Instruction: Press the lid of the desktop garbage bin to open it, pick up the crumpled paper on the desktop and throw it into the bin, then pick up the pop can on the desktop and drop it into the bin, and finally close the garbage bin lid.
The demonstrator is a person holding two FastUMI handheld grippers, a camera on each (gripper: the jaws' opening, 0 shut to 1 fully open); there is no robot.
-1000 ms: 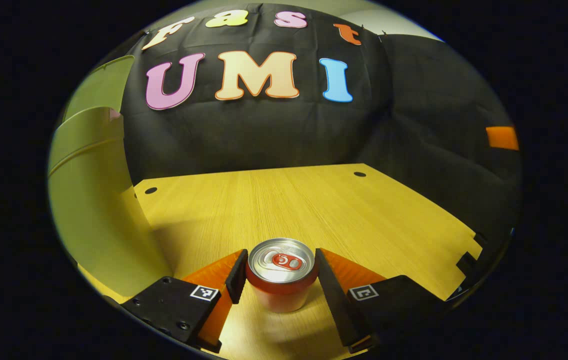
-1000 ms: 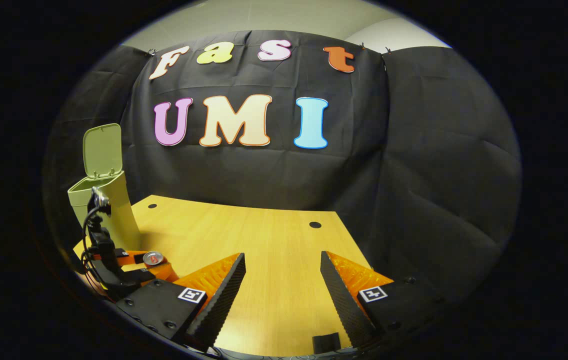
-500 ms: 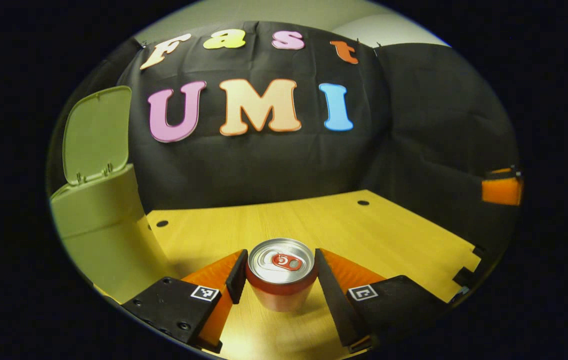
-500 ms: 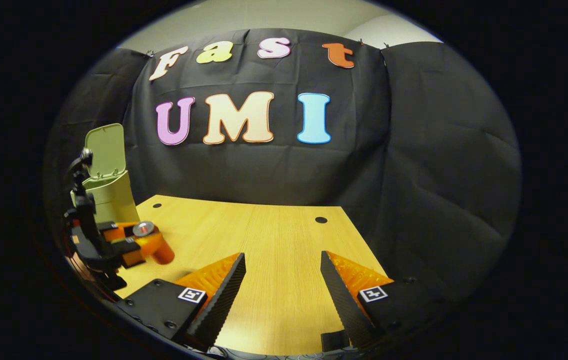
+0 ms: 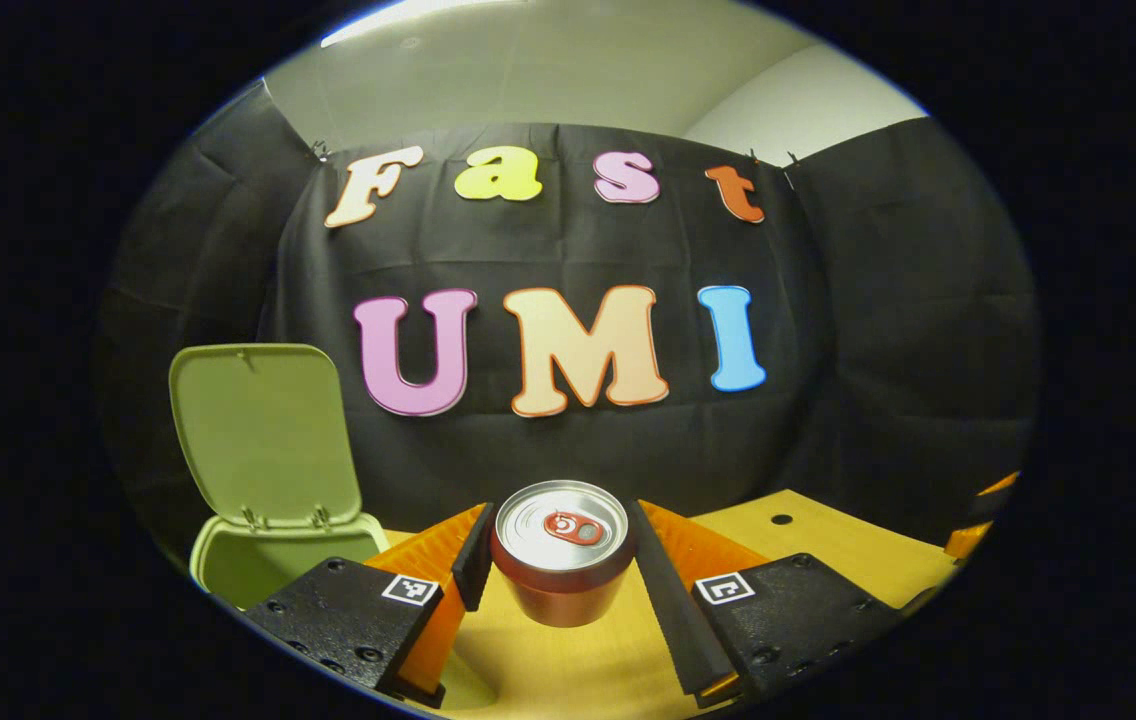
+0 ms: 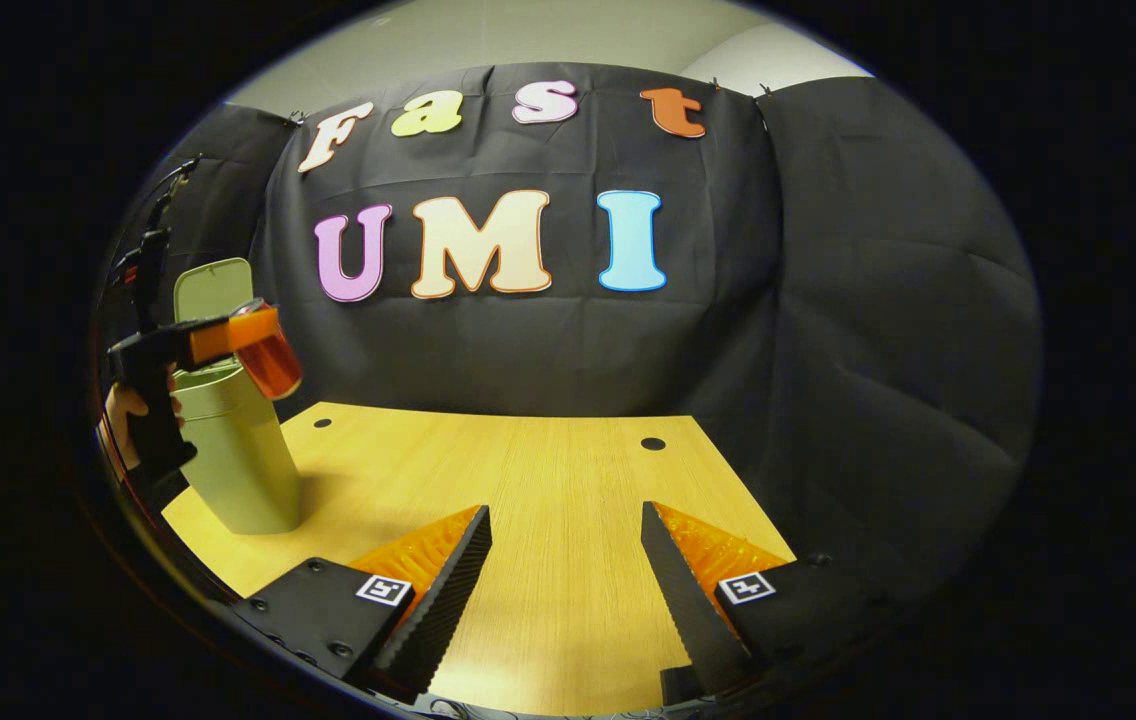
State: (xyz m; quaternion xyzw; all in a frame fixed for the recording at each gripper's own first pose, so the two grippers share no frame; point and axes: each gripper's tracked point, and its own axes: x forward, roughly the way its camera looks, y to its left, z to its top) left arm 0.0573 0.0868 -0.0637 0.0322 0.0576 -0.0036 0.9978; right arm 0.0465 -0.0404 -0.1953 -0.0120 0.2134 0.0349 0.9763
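My left gripper [image 5: 558, 555] is shut on the red pop can [image 5: 563, 560], silver top up, and holds it in the air above the wooden desktop [image 5: 828, 550]. To its left stands the pale green bin [image 5: 258, 565] with its lid [image 5: 263, 430] raised upright. In the right gripper view the left gripper [image 6: 228, 335], held by a hand [image 6: 128, 405], carries the can [image 6: 270, 360] beside the bin's rim, right of the bin [image 6: 233, 450]. My right gripper [image 6: 566, 570] is open, low over the desk, with nothing between its fingers.
The desktop [image 6: 548, 480] has small round dark holes [image 6: 652, 443] near its far edge. The black cloth wall closes the back and right sides. An orange part [image 5: 978, 520] shows at the far right in the left gripper view.
The left gripper has lifted the can off the desktop and up to about the height of the bin's rim. The right gripper has stayed open, almost still.
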